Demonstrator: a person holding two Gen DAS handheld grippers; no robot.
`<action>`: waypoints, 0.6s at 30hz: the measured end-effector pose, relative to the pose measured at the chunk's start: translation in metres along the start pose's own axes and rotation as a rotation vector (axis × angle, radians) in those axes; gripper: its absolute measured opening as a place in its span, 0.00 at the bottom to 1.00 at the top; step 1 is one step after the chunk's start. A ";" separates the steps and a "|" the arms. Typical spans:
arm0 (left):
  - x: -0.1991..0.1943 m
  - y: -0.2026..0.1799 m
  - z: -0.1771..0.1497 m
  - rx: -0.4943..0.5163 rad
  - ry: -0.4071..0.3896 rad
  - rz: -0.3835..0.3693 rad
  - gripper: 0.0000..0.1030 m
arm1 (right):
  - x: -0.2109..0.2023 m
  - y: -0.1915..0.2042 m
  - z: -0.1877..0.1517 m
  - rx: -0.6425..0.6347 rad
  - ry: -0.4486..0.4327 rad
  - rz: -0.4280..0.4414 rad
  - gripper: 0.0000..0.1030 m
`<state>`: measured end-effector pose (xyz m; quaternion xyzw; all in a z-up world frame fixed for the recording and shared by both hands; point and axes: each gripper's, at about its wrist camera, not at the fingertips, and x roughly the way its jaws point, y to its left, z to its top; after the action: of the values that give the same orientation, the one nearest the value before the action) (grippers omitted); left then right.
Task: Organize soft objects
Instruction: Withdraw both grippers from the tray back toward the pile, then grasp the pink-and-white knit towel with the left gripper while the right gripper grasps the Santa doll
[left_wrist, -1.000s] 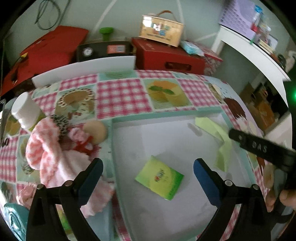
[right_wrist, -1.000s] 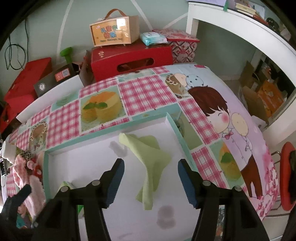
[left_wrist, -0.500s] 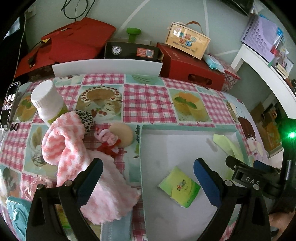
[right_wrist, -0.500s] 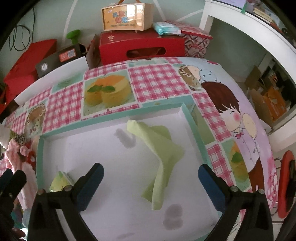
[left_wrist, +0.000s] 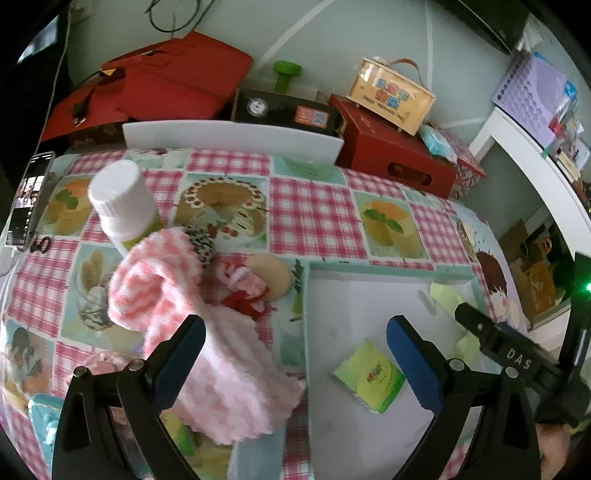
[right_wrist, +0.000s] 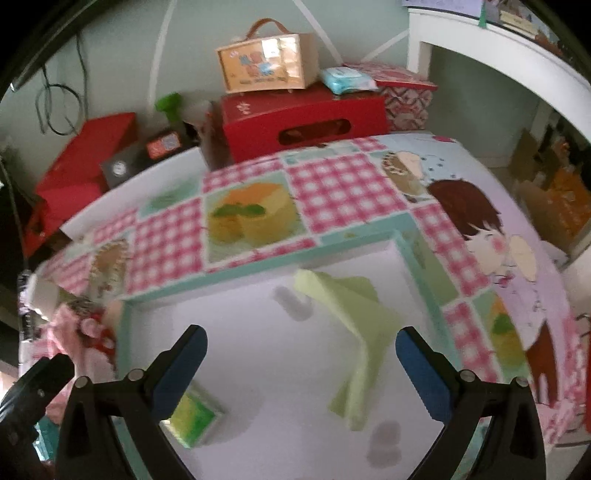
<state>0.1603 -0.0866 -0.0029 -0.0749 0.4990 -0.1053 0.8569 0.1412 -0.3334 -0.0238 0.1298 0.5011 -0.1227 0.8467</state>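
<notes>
Both tongs are gaping released: left tongs (left_wrist: 295, 354) hovering above the fluffy pink-and-white knitted cloth (left_wrist: 207, 332), right tongs (right_wrist: 301, 360), jaws just widened and gripping nothing, hovering above the crumpled pale-green cloth (right_wrist: 354, 325) lying near the white teal-rimmed tray's (right_wrist: 258, 264) far right corner.

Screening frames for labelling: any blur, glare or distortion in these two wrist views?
Left wrist: mostly sharp, the pink towel slightly smeared; strong fisheye bending, dark corners. Right wrist: motion blur across the tablecloth and green cloth; window glare on the wooden box; same fisheye curvature.
</notes>
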 end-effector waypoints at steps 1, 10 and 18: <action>-0.003 0.005 0.002 -0.010 -0.008 0.002 0.96 | 0.001 0.003 0.000 -0.003 0.005 0.021 1.00; -0.034 0.057 0.018 -0.113 -0.112 0.039 0.96 | -0.014 0.020 0.002 0.021 -0.060 0.180 1.00; -0.047 0.115 0.025 -0.227 -0.128 0.053 0.96 | -0.001 0.043 -0.004 -0.001 -0.023 0.203 1.00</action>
<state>0.1712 0.0370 0.0219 -0.1646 0.4539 -0.0205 0.8755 0.1523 -0.2915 -0.0204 0.1780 0.4758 -0.0375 0.8605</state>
